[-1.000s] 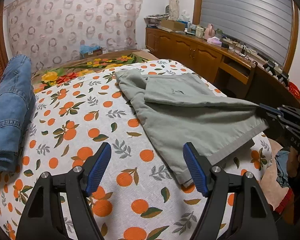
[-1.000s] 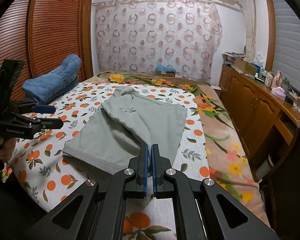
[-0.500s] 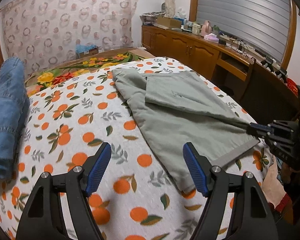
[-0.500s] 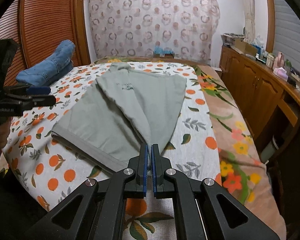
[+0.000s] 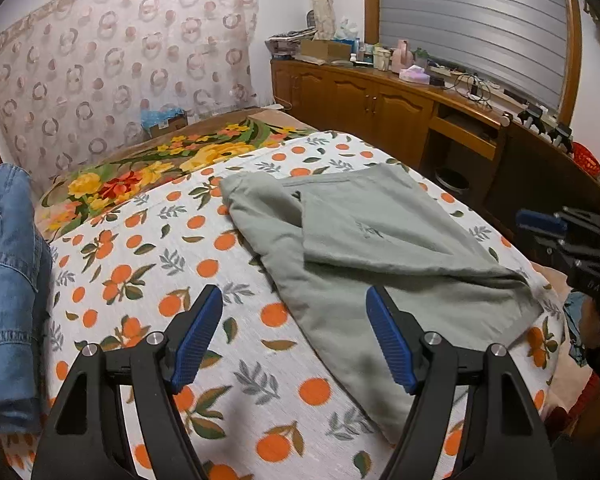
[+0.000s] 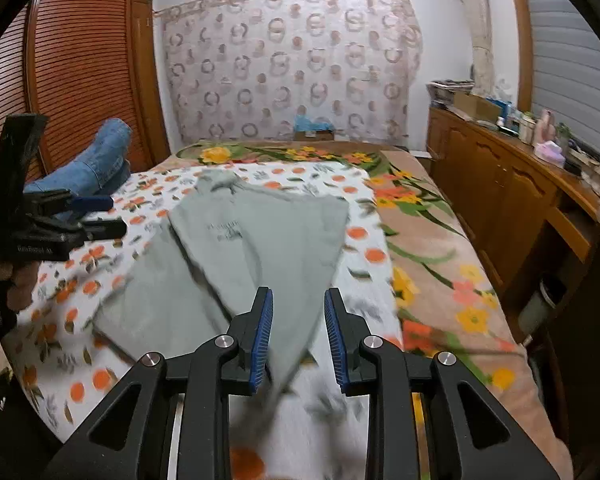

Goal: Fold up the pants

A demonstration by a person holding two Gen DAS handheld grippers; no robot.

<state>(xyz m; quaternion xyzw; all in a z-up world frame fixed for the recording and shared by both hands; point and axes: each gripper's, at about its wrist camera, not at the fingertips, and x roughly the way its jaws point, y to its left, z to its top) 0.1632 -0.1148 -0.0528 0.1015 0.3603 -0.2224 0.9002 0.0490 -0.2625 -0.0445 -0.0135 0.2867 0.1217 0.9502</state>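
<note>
Both hand-held grippers gape above grey-green pants on the bed.

Left hand-held gripper [image 5: 294,336] spreads its ribbed blue pads wide and grips nothing; right hand-held gripper [image 6: 298,336] is parted less widely, a blurred tip of cloth lying between its pads, unclamped. The pants [image 5: 384,252], soft matte fabric with a small printed mark, lie flat on the orange-patterned bedspread [image 5: 148,264], one leg folded diagonally across the other, long axis running from the curtain end toward the near edge. Folded blue denim [image 5: 8,280] sits apart at the side.
</note>
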